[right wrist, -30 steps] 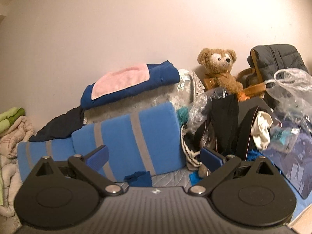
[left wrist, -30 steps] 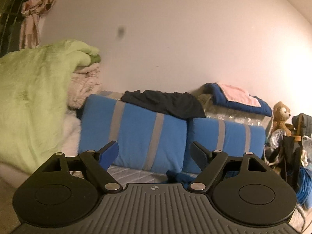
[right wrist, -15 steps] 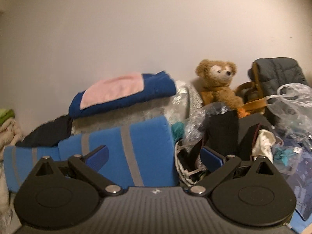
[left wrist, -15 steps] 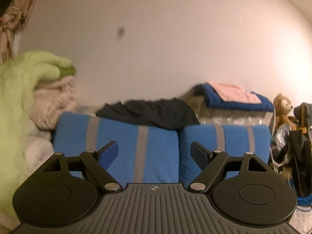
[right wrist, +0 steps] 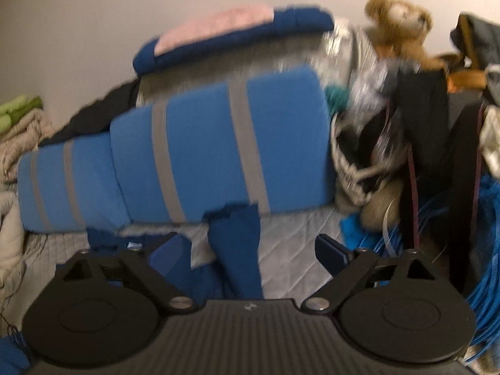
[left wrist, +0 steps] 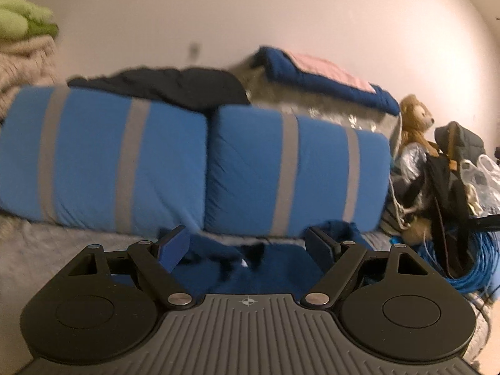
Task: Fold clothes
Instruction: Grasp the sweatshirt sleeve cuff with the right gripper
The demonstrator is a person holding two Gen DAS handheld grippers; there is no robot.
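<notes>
A dark blue garment (left wrist: 250,268) lies crumpled on the grey quilted bed (right wrist: 297,234), just in front of the blue pillows. In the left wrist view my left gripper (left wrist: 247,247) hangs open low over it, with its collar area between and beyond the fingers. In the right wrist view a long strip of the same blue garment (right wrist: 237,250) runs up between the fingers of my right gripper (right wrist: 250,250). Its jaws are closing but the pads stand clear of the cloth. Both views are blurred.
Two blue pillows with grey stripes (left wrist: 193,162) line the back, a black garment (left wrist: 175,84) draped on top. A folded blue and pink blanket (left wrist: 325,75), a teddy bear (left wrist: 415,118), dark bags (right wrist: 437,131) and a blue cable coil (left wrist: 475,265) crowd the right. Green and beige blankets (left wrist: 22,40) are stacked left.
Both grippers have dropped toward the bed and moved closer to the pillows. The blue garment has come into view under both, and the right fingers stand slightly closer together.
</notes>
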